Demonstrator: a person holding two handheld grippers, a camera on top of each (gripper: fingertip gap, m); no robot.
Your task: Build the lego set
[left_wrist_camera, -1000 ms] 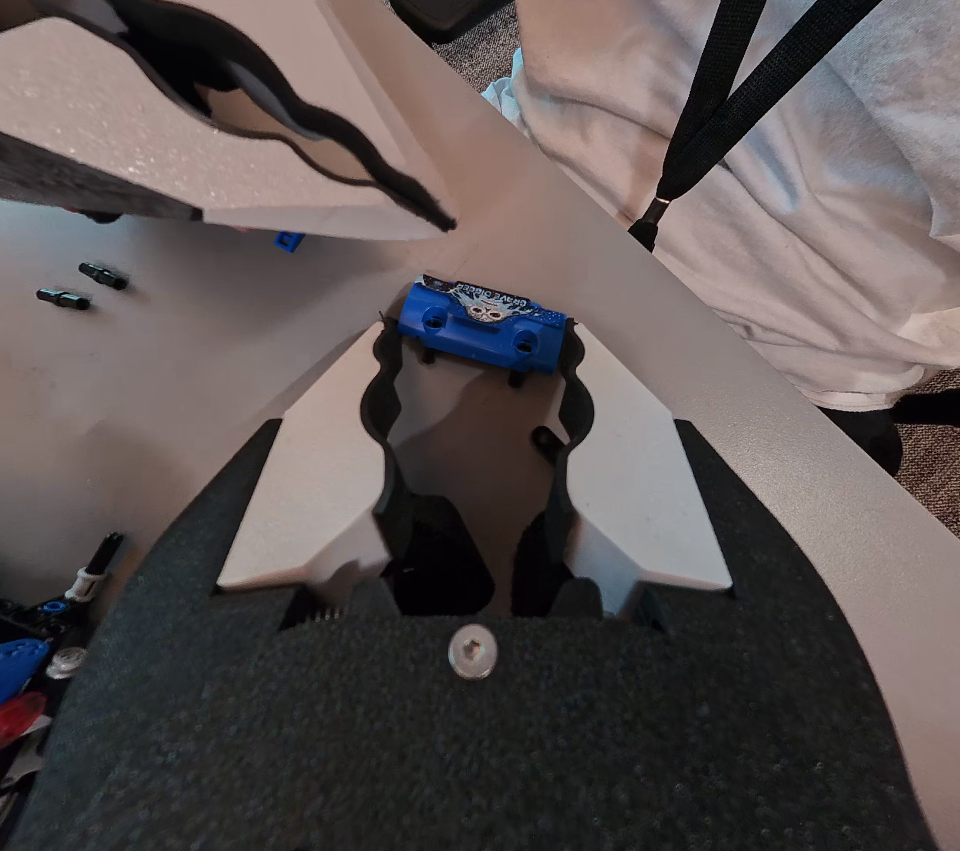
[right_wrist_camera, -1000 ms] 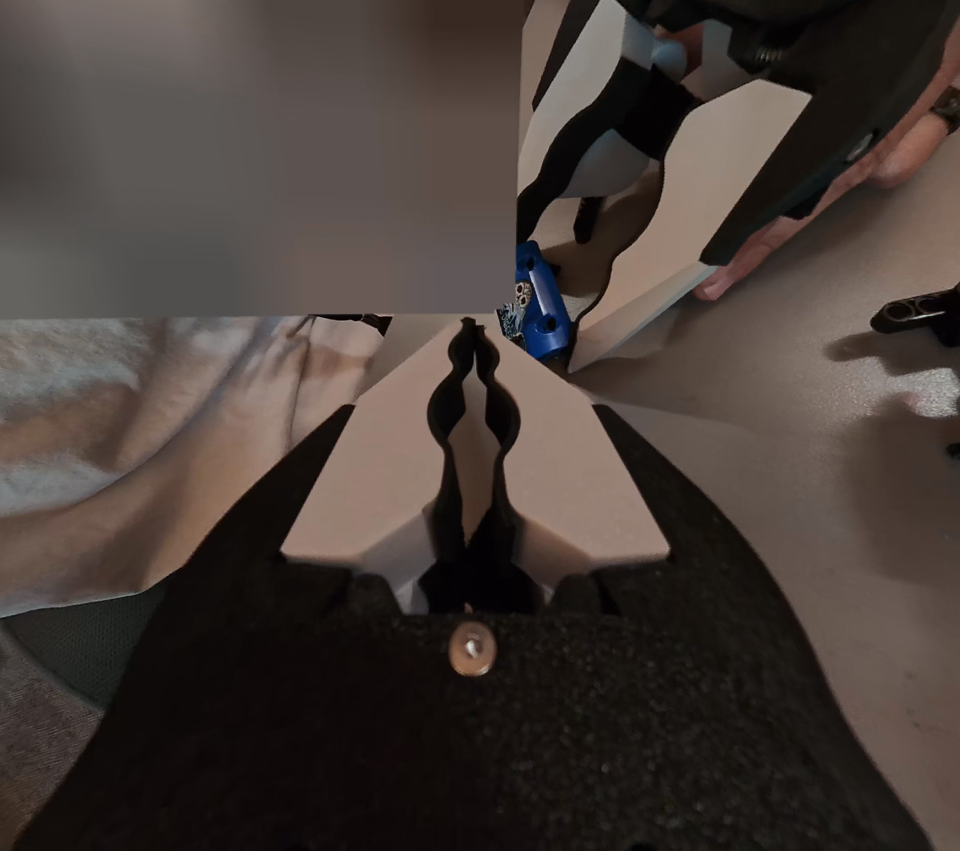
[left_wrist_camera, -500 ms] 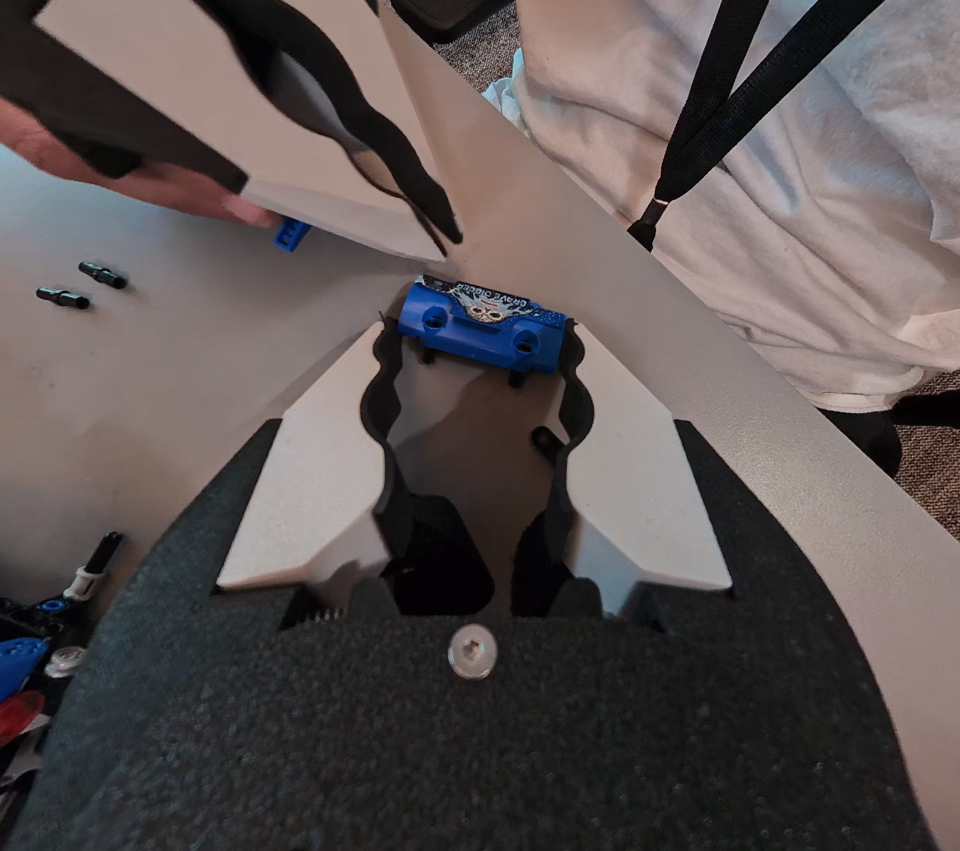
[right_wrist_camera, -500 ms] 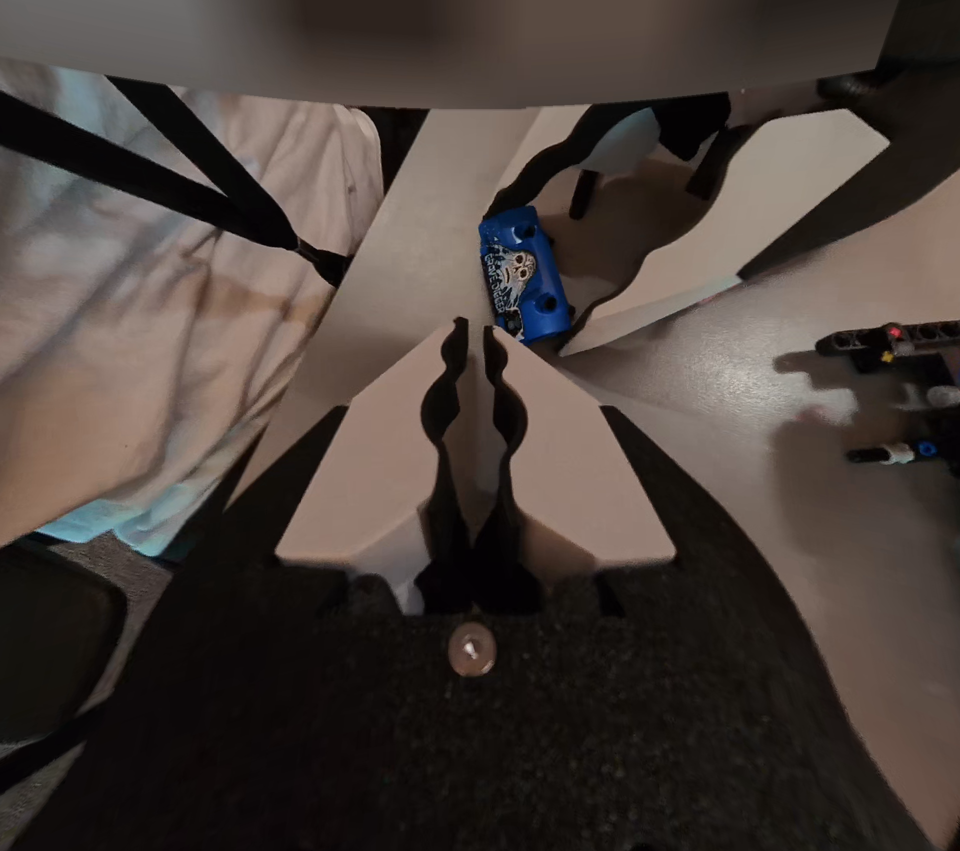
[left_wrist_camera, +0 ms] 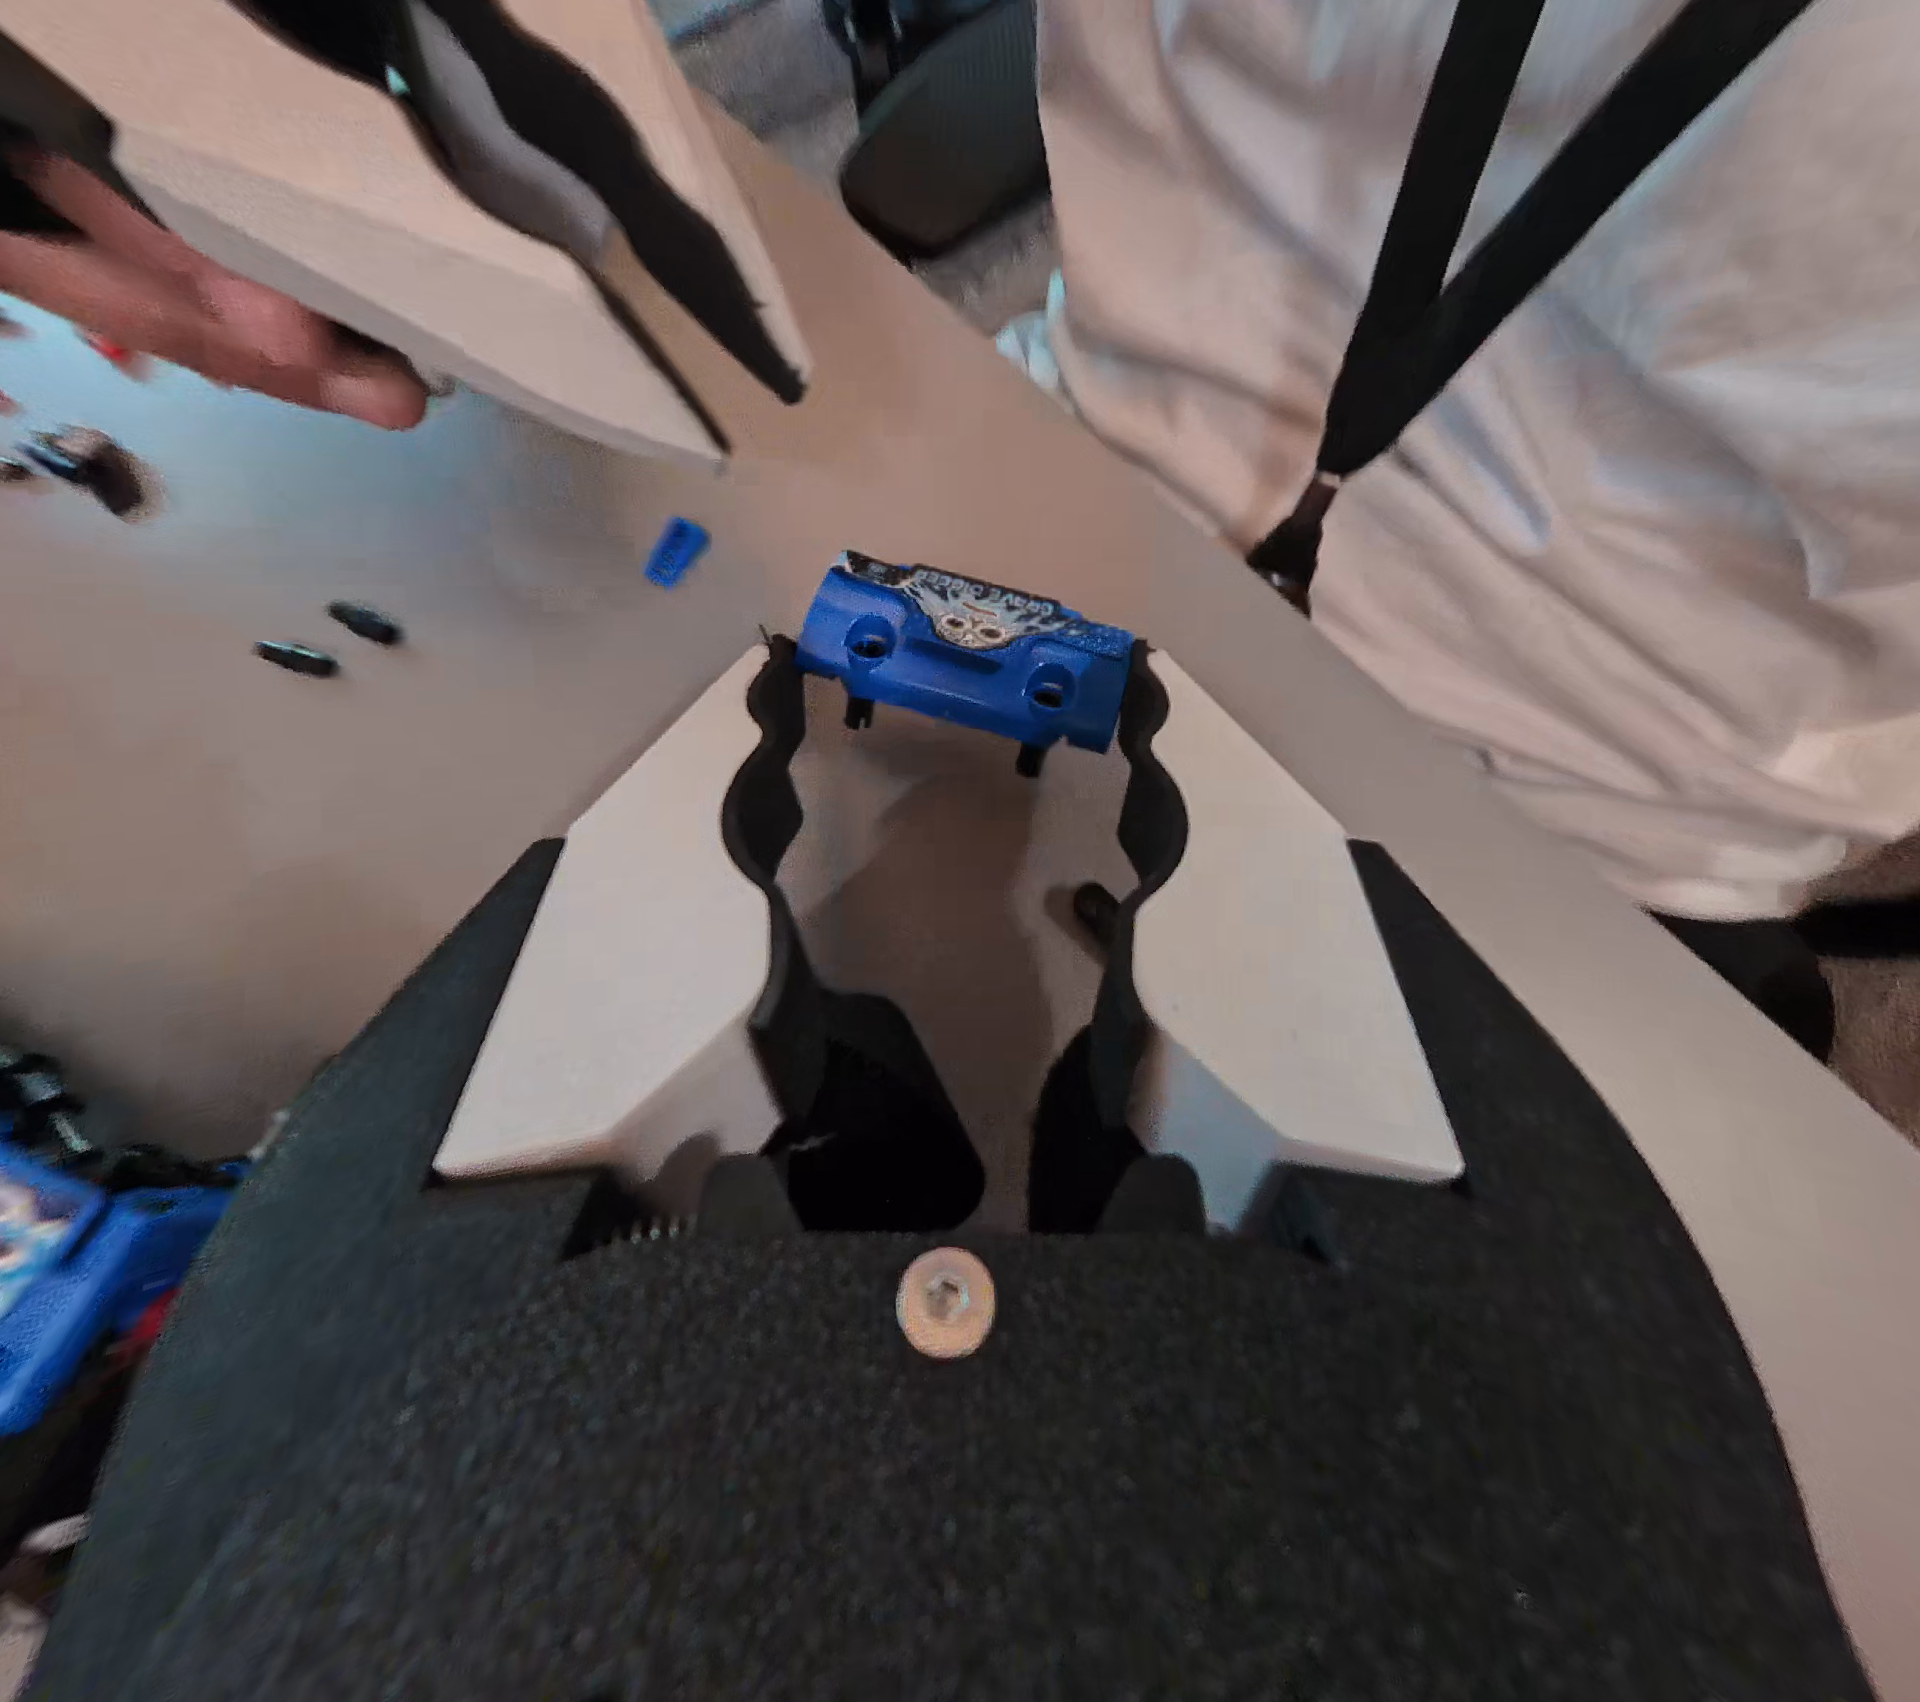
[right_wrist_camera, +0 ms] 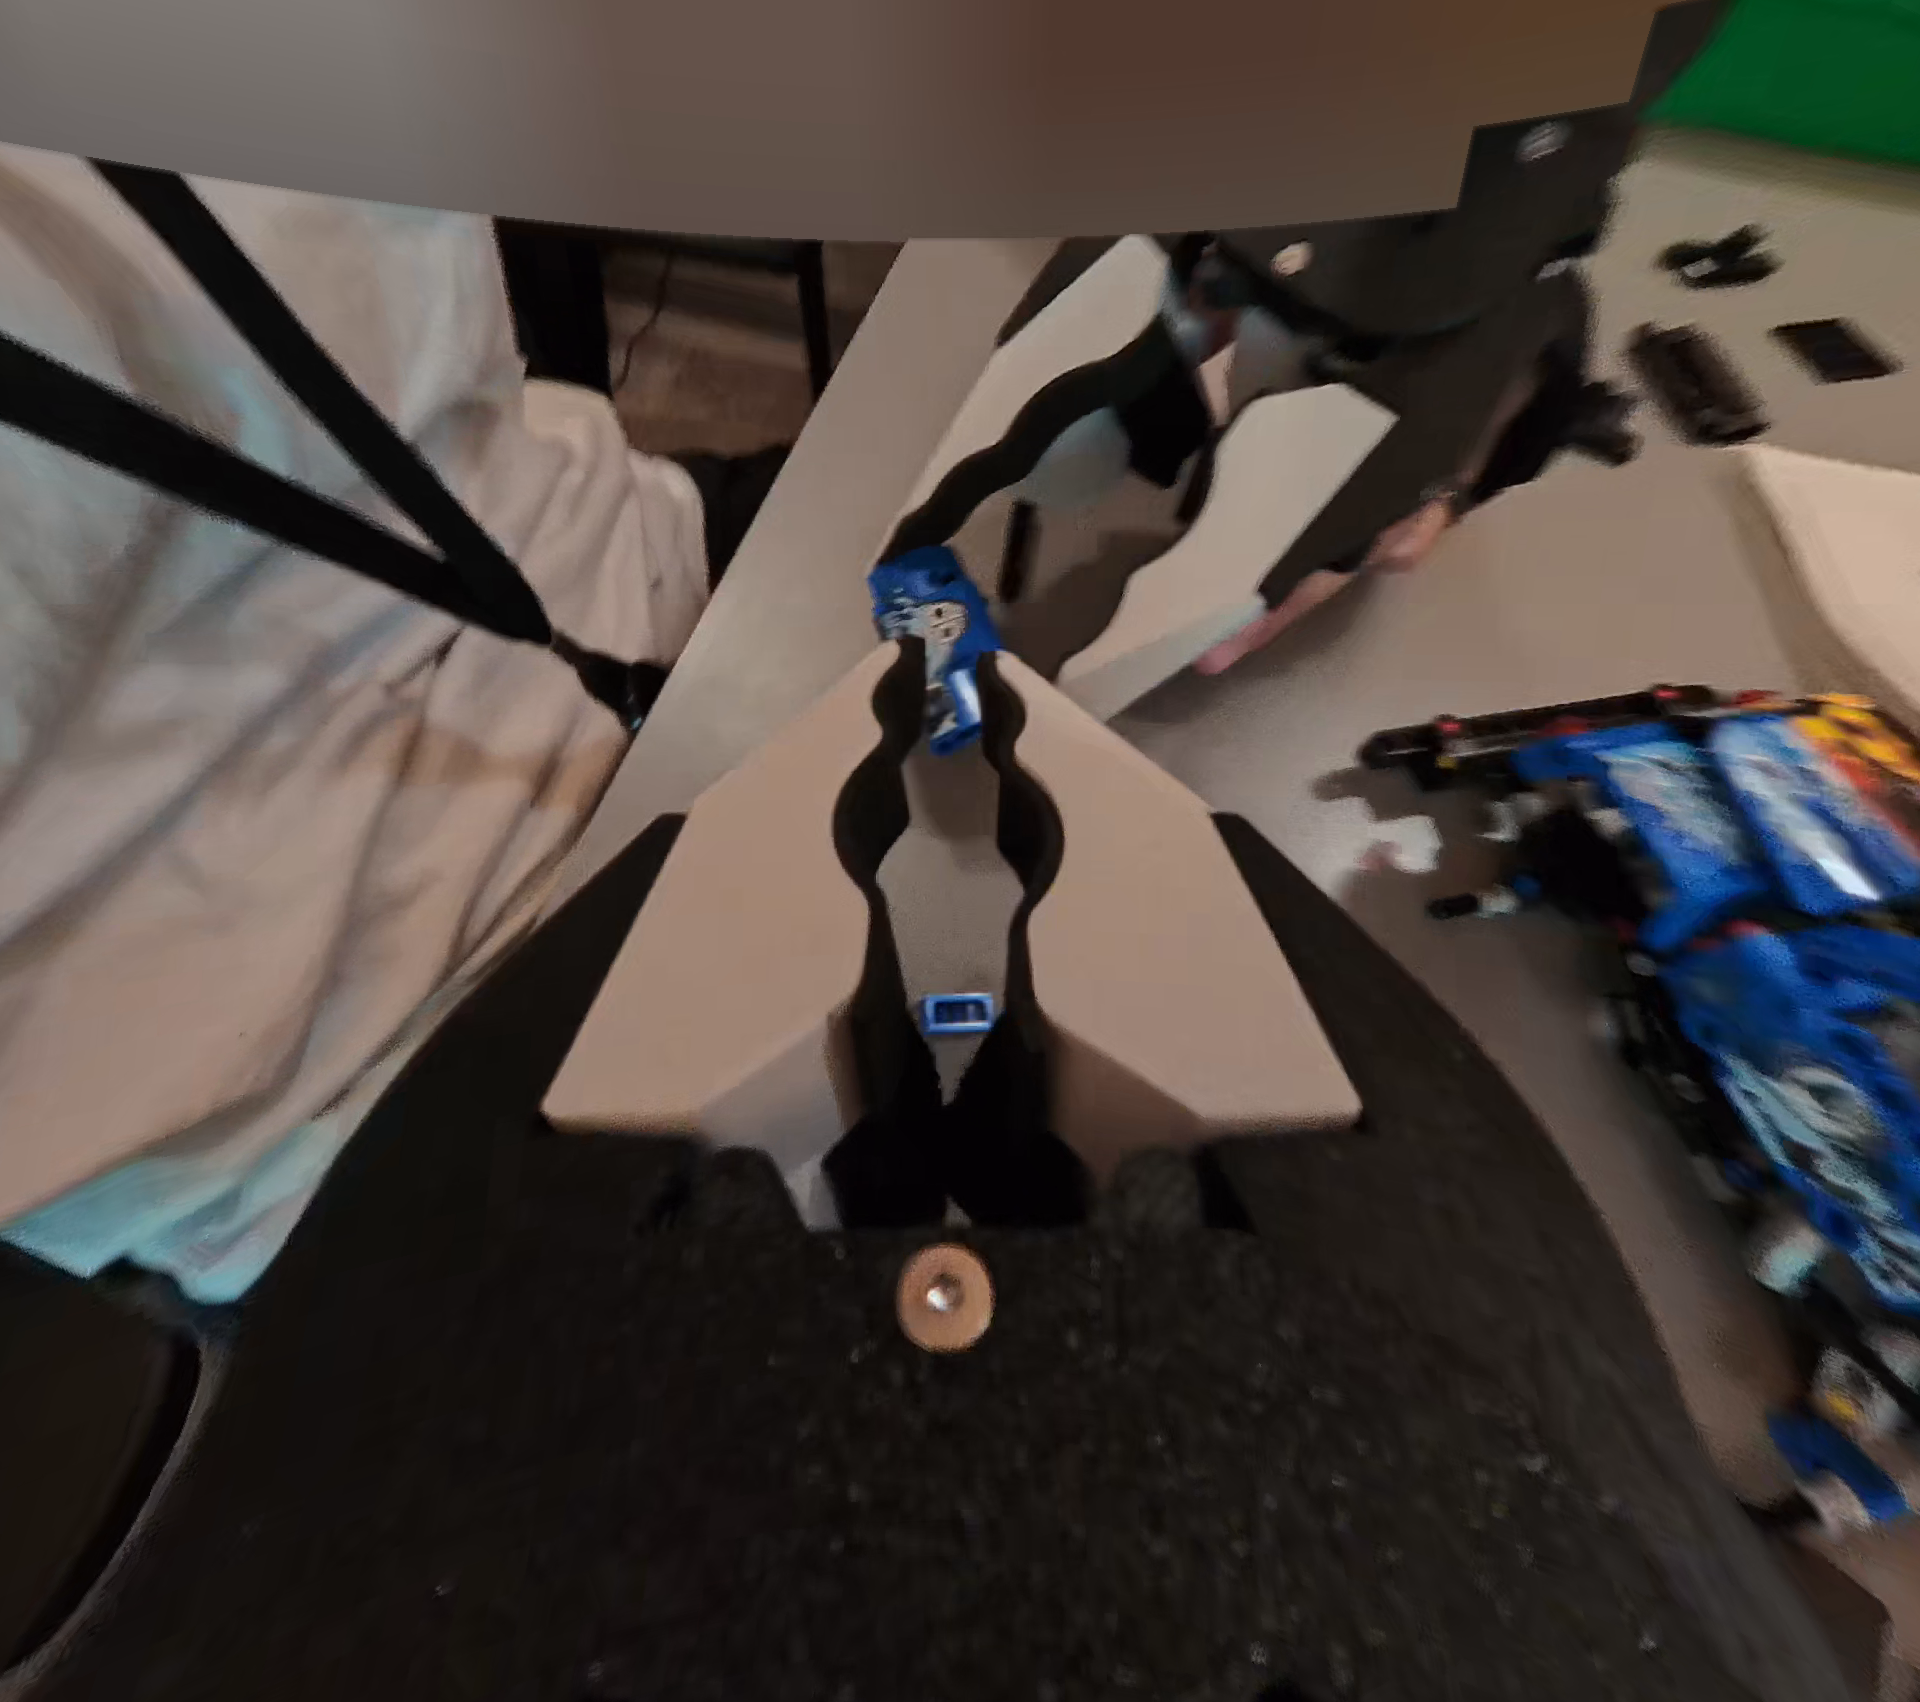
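Holding a blue piece (left_wrist_camera: 961, 673) by its two ends, the left gripper (left_wrist_camera: 956, 696) has its tips pressed on the piece and lifts it just above the table (left_wrist_camera: 312, 821). The piece has two round holes on its front, a sticker on top and thin black pegs poking down from it. It sits near the table's edge, close to the person's white shirt (left_wrist_camera: 1558, 302) and the black straps (left_wrist_camera: 1455, 198) hanging over it.

The right gripper (right_wrist_camera: 940, 665) has a narrow gap between its tips and nothing is pinched between them — it is let go. In the right wrist view the blue piece (right_wrist_camera: 935, 613) lies just past those tips, and the left gripper (right_wrist_camera: 1039, 572) comes in from the far side. A hand (right_wrist_camera: 1320, 603) shows under that gripper. Down between the right fingers (right_wrist_camera: 748, 925), on the table below, lies a small blue brick (right_wrist_camera: 957, 1012). The left wrist view shows the same brick (left_wrist_camera: 675, 551) lying alone on the table, beside the right gripper (left_wrist_camera: 758, 416), with a hand (left_wrist_camera: 208, 333) behind it.

Two small black pins (left_wrist_camera: 327, 639) lie on the table nearby. Off to the side sits the half-built blue truck (right_wrist_camera: 1714, 977) — blurry, with more black bits (right_wrist_camera: 1704, 364) spread farther away. No boxes or trays can be seen; the parts lie loose on the table.
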